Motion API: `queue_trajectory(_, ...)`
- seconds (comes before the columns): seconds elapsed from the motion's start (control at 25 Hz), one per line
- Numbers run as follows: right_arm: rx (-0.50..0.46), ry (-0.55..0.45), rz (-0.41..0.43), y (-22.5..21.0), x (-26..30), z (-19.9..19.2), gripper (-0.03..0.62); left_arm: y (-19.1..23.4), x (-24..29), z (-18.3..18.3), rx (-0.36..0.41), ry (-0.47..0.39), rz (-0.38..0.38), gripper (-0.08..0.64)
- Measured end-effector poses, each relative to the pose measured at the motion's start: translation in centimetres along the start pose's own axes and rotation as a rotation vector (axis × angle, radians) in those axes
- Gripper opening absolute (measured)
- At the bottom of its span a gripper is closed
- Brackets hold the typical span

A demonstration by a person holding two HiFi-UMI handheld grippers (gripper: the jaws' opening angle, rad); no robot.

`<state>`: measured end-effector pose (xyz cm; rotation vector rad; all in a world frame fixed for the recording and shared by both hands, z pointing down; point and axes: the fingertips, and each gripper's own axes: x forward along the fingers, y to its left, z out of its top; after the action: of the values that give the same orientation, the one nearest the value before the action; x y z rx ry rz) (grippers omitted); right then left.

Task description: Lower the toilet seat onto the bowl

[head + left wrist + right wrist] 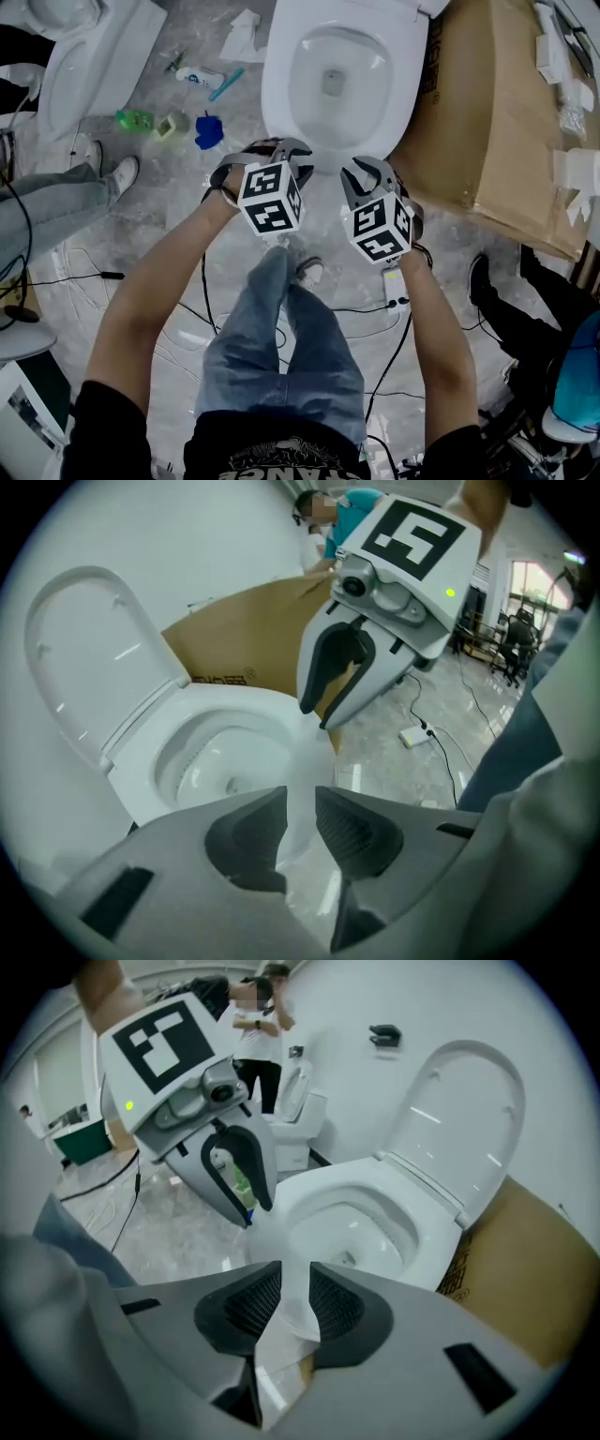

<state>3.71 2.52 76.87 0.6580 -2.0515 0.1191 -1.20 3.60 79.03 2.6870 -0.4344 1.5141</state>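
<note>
The white toilet bowl (328, 75) stands ahead of me with its rim bare. Its seat and lid (89, 658) stand raised together against the wall, also in the right gripper view (464, 1119). My left gripper (281, 150) hovers just before the bowl's front rim; its jaws (300, 822) stand a narrow gap apart with nothing between them. My right gripper (366, 173) hangs beside it at the rim's front right, jaws (295, 1302) likewise slightly apart and empty. Each gripper shows in the other's view: the right gripper (317, 712) and the left gripper (248, 1206). Neither touches the seat.
A large cardboard box (497, 122) stands close on the bowl's right. A second toilet (84, 56) is at the far left. A blue object (208, 131), a green bottle (134, 119) and a tube (202, 77) lie on the floor. Cables and a power strip (392, 286) run underfoot. People stand at both sides.
</note>
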Motion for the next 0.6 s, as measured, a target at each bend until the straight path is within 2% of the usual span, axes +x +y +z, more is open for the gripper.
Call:
queue_trajectory(0.16,0.147,-0.083,-0.037,-0.7,-3.9,3.0,0.080,1.7,-3.8,3.6,-0.214,-0.122,0.085,0.074)
queue_trajectory(0.28,0.250,-0.144,-0.063,-1.2,-7.4,5.4,0.073,2.3,-7.3,6.5,-0.339,-0.216,0.131,0.061)
queue_trajectory(0.4,0.352,-0.219,-0.093,-2.3,-11.0,7.9,0.067,3.0,-11.0,9.6,-0.415,-0.307,0.164,0.052)
queue_trajectory(0.6,0.426,-0.310,-0.148,-3.4,-17.2,10.9,0.055,3.2,-16.6,14.6,-0.468,-0.408,0.228,0.035)
